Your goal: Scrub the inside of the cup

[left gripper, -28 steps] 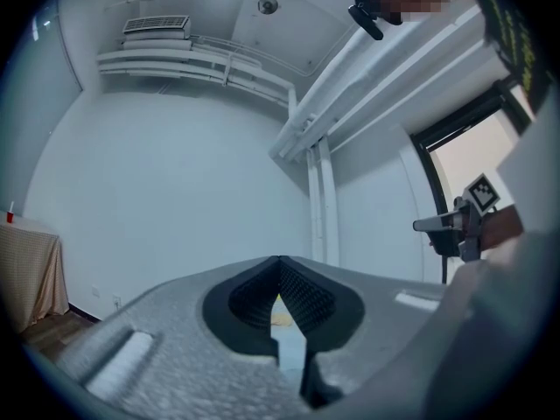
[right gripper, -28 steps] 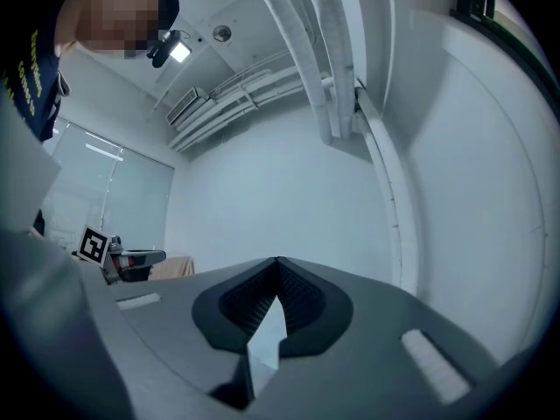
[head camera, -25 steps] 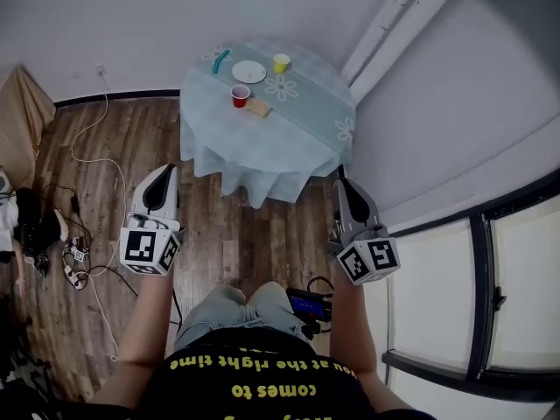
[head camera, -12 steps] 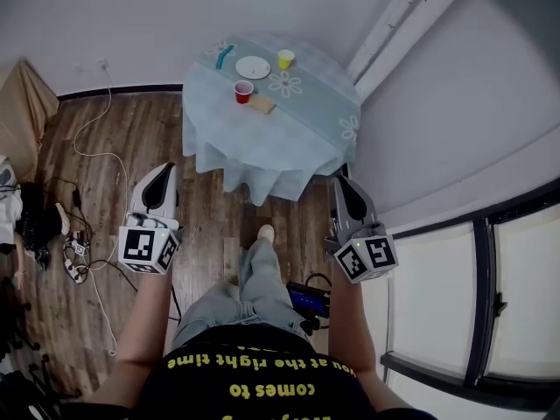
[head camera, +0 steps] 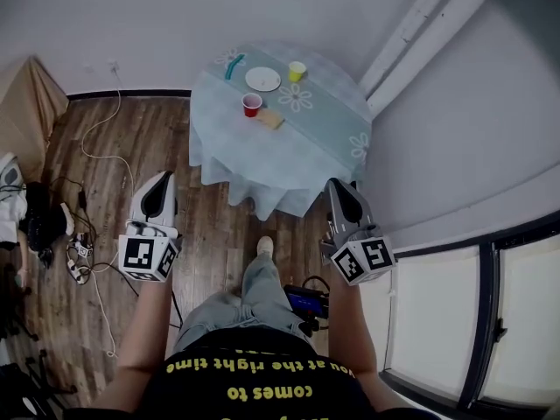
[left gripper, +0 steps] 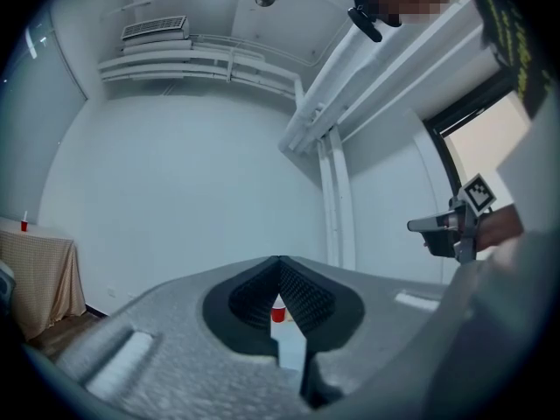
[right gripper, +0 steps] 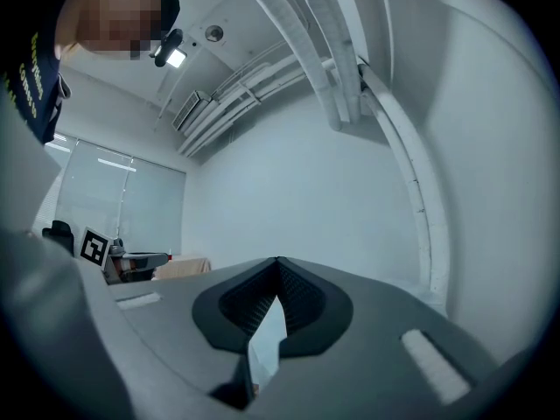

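Table (head camera: 302, 151) closer; red cup (head camera: 252, 104) well beyond jaws

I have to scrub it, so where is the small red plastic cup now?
Head view: the red plastic cup stands on the round blue-clothed table, left of centre, beside the tan sponge, in front of the white plate.

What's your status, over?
Left gripper and right gripper shut, empty, short of the table. Red cup, yellow cup stand on it, untouched. Only wood floor between.
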{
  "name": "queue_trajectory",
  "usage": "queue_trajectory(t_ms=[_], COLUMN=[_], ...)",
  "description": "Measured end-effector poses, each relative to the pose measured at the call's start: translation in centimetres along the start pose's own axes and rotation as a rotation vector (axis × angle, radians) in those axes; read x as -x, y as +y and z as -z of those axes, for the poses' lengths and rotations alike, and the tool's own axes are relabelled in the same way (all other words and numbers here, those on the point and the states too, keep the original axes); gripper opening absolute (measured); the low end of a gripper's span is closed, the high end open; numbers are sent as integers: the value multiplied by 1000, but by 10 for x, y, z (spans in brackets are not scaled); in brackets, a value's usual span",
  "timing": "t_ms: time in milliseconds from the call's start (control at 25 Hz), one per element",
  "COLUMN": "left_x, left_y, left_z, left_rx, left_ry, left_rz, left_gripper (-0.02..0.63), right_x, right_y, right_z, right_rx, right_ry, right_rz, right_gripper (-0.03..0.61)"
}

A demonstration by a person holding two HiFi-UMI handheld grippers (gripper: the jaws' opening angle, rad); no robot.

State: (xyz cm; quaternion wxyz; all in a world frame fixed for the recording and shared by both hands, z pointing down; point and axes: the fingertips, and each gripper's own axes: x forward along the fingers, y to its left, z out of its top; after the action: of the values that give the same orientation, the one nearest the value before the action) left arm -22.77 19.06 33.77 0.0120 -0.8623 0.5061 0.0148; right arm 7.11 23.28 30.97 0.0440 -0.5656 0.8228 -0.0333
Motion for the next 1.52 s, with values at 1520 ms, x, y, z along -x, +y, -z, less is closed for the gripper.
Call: queue_trajectory(t_ms=[1520], left_x=[-243], left_y=[14], left_z=[26], left_rx=[98], left_ry=[45], left_rz=[-100], left_gripper=[2], right_x=[-223], right_y=[-171], right_z=[-12], right_rx=[-13], right_ry=[52], right_rz=[-208], right_gripper=[5])
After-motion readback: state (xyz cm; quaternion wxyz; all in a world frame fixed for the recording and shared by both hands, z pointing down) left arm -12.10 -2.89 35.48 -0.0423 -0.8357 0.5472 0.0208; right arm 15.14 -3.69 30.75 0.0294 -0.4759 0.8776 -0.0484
